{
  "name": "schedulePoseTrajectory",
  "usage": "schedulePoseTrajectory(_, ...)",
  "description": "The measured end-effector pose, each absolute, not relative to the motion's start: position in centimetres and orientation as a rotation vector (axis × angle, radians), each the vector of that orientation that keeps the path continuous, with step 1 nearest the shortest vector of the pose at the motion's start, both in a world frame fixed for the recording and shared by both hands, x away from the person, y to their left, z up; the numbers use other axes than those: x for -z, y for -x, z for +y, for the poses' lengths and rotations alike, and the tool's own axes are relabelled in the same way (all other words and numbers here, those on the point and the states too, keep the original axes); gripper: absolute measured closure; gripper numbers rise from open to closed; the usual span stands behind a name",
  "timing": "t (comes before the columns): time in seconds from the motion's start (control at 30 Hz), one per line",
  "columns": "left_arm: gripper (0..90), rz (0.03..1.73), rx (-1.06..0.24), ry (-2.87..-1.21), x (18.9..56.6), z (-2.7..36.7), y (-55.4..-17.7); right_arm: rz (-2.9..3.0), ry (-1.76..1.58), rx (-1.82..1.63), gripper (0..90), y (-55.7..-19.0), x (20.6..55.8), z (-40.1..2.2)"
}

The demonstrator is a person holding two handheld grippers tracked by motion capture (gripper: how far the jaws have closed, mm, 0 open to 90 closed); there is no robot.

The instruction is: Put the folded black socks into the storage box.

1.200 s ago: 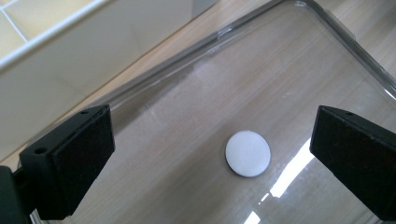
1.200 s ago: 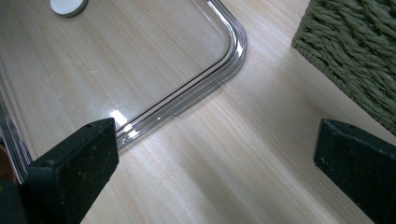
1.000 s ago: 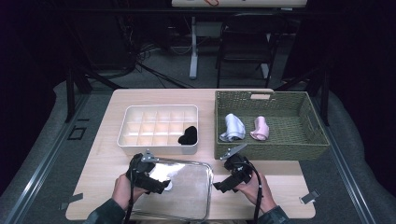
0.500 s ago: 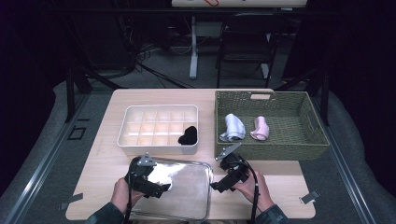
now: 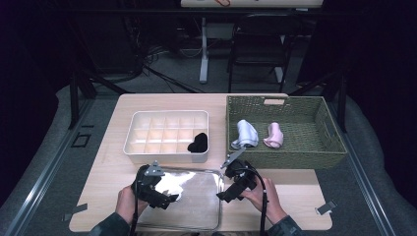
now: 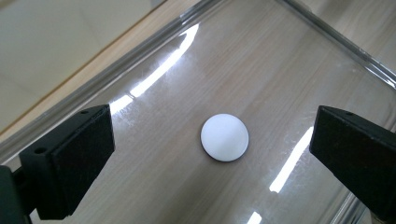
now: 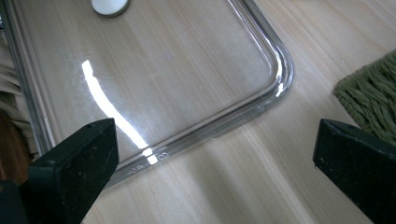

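Hands low at the near edge of the tabletop [image 5: 113,162], and the play was all about the clear lid [image 5: 194,204] lying flat there. Out on the left, the left hand-held gripper [image 5: 164,196] hovered over the lid's left half, jaws spread wide and holding nothing; its own view looked straight down through the clear plastic at a white round disc [image 6: 224,137] sitting between the jaws, untouched. Moving across, the white divided box [image 5: 169,136] stood just behind the lid, uncovered, with a black bundle [image 5: 198,142] tucked into its near right compartment and the other cells bare as far as could be told. Then the right hand-held gripper [image 5: 227,194], poised at the lid's right edge, jaws likewise released, the rounded lid corner [image 7: 280,74] lying between them in its own view but not pinched. Further right, the woven basket [image 5: 334,147] held a pale blue roll [image 5: 245,133] and a pink roll [image 5: 273,135], side by side and apart from both grippers.

By my reading, one piece had made it into the box and two waited in the basket. The lid had not been grasped or lifted, so whether it went on next or got shifted aside, that whole move was yet to come.
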State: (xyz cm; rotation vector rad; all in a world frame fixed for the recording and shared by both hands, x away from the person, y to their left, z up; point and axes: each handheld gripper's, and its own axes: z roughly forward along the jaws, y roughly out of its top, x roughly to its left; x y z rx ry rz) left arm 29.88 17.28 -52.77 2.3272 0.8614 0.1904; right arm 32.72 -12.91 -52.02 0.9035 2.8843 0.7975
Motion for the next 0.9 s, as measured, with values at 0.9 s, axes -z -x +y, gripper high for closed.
schedulePoseTrajectory(0.9, 0.0, 0.912, -0.167, -2.296, 53.0, 17.3, -30.4, 2.896, -0.838, -0.945, 2.2, -33.7, 48.1, -10.9)
